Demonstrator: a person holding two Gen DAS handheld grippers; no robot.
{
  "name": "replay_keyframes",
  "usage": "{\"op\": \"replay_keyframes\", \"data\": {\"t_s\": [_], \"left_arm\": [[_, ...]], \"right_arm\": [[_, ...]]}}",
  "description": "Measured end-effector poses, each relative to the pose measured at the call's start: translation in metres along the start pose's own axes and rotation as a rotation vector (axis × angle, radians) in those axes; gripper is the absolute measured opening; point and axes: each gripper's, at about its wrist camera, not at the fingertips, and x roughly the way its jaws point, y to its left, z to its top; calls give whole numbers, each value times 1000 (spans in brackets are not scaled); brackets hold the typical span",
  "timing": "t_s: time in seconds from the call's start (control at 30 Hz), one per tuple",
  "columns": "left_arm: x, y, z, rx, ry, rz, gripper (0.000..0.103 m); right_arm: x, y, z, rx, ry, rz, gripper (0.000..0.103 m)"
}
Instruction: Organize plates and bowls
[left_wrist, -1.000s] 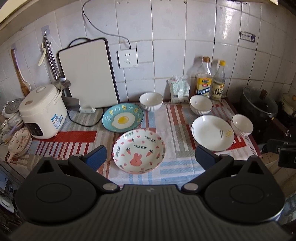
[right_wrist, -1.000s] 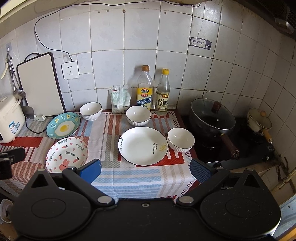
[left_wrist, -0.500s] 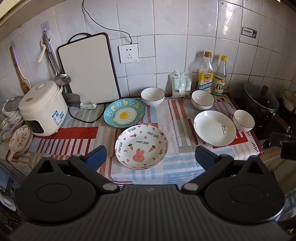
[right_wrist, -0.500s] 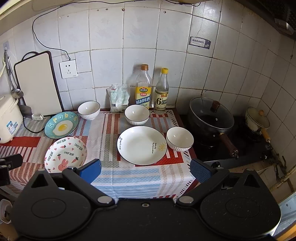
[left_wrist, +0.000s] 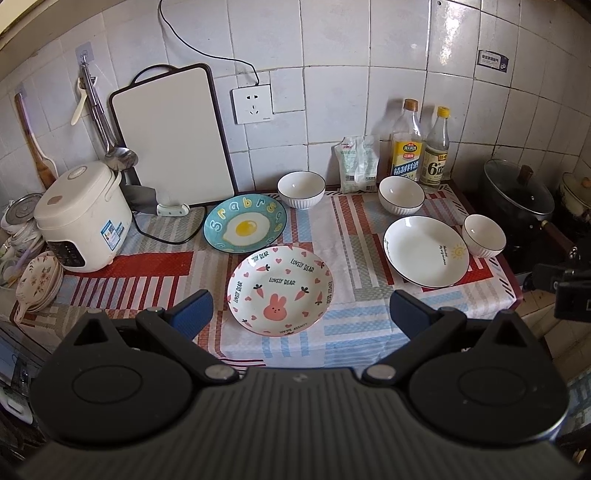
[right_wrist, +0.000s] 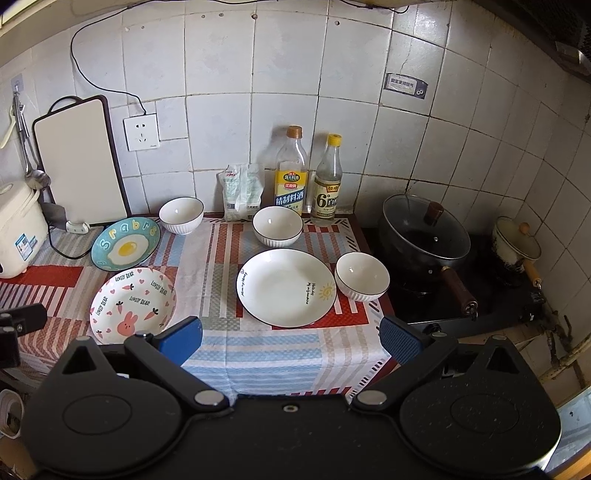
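On the checked cloth lie a pink rabbit plate (left_wrist: 279, 291) (right_wrist: 132, 305), a teal fried-egg plate (left_wrist: 245, 223) (right_wrist: 125, 243) behind it, and a white sun plate (left_wrist: 425, 251) (right_wrist: 286, 287) to the right. Three white ribbed bowls stand apart: one at the back (left_wrist: 301, 189) (right_wrist: 181, 214), one by the bottles (left_wrist: 401, 194) (right_wrist: 277, 225), one right of the white plate (left_wrist: 484, 235) (right_wrist: 361, 276). My left gripper (left_wrist: 301, 314) hangs open before the rabbit plate, holding nothing. My right gripper (right_wrist: 291, 339) stands open in front of the white plate, also bare.
A rice cooker (left_wrist: 81, 216) and a cutting board (left_wrist: 171, 134) stand at the left. Two bottles (right_wrist: 308, 177) and a packet (right_wrist: 242, 192) line the tiled wall. A lidded black pan (right_wrist: 424, 232) and a small pot (right_wrist: 515, 243) sit on the stove at the right.
Both grippers have drawn back and risen a little, so the counter and dishes look smaller. No dish has moved and both pairs of fingers stay spread.
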Motion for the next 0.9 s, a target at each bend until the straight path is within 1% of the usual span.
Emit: {"op": "replay_keyframes", "data": {"t_s": [0.3, 0.5, 0.67, 0.77, 0.9], "left_arm": [[3, 0, 0, -5, 7, -6, 103], [6, 1, -4, -16, -4, -8, 103], [9, 5, -7, -52, -12, -28, 103], [9, 6, -4, -66, -50, -45, 103], [14, 4, 9, -59, -80, -66, 103]], "right_arm": [[1, 1, -1, 6, 0, 5, 103], [1, 1, 0, 5, -2, 11, 103], [8, -1, -2, 17, -8, 49, 103], [6, -4, -6, 14, -64, 104, 103], [1, -11, -9, -11, -214, 134, 103]]}}
